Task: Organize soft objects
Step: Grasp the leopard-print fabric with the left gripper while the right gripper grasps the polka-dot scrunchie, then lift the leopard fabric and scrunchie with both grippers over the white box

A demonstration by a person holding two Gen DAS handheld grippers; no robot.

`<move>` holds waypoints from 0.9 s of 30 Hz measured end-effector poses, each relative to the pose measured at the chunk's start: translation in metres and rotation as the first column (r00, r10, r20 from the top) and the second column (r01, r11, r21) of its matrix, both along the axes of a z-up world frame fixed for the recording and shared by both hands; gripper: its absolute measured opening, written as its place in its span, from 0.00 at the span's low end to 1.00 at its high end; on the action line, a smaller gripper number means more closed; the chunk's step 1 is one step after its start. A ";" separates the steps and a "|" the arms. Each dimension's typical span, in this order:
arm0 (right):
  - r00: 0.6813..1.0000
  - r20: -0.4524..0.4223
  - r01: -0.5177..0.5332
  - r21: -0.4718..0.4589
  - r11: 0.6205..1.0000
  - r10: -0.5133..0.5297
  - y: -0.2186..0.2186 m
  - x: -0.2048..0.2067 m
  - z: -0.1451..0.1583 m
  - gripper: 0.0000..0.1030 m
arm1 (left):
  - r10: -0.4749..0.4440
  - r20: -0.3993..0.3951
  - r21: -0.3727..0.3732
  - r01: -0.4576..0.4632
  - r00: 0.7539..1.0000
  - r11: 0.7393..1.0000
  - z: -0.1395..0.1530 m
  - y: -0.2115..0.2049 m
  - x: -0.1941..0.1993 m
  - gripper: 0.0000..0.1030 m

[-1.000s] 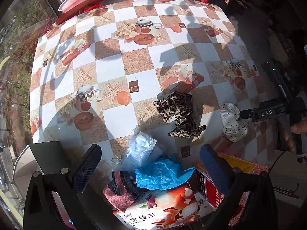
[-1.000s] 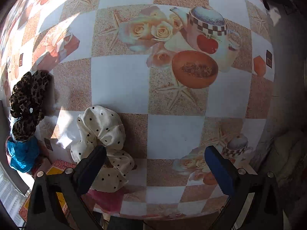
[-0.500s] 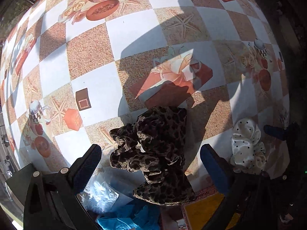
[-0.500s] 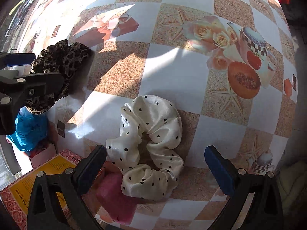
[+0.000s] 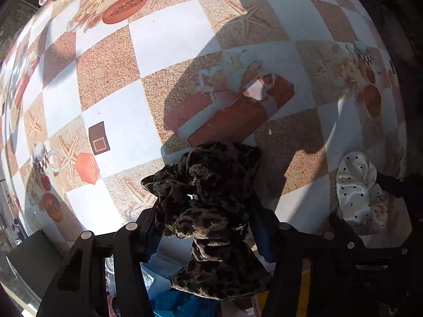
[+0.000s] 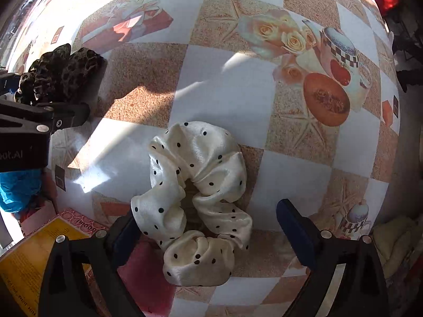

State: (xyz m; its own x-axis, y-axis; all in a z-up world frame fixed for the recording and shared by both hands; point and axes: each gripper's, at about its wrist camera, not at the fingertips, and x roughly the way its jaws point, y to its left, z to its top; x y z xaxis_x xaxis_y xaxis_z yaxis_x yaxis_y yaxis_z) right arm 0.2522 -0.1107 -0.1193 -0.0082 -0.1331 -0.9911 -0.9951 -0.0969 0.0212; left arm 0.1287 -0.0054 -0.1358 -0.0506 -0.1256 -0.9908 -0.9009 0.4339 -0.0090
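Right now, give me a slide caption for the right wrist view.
Right gripper closing its fingers around a cream polka-dot scrunchie on the checkered tablecloth.

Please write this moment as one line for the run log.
left gripper: closing on leopard scrunchie | right gripper: closing around polka-dot scrunchie, right pad apart | surface: checked tablecloth

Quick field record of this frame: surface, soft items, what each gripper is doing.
surface: checkered tablecloth with teapot and starfish prints
left gripper: closing, leopard scrunchie between its fingers, pads pressing it
right gripper: closing around white polka-dot scrunchie; right finger not yet touching
other soft items: blue cloth, pink cloth at near edge
printed box: yellow-red box, lower left
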 end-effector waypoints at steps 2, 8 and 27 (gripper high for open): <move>1.000 -0.007 0.004 0.028 1.000 -0.003 0.000 0.000 0.014 0.41 | 0.015 0.031 -0.011 -0.015 0.999 1.000 0.003 0.001 -0.002 0.28; 0.984 -0.107 0.149 0.088 0.985 -0.139 -0.010 0.036 0.044 0.21 | 0.088 0.096 0.121 -0.100 0.991 0.988 0.042 -0.005 -0.027 0.28; 0.950 -0.240 0.263 0.260 0.929 -0.202 -0.050 -0.004 0.170 0.21 | 0.071 0.227 0.342 -0.148 0.971 0.928 0.165 -0.110 -0.096 0.28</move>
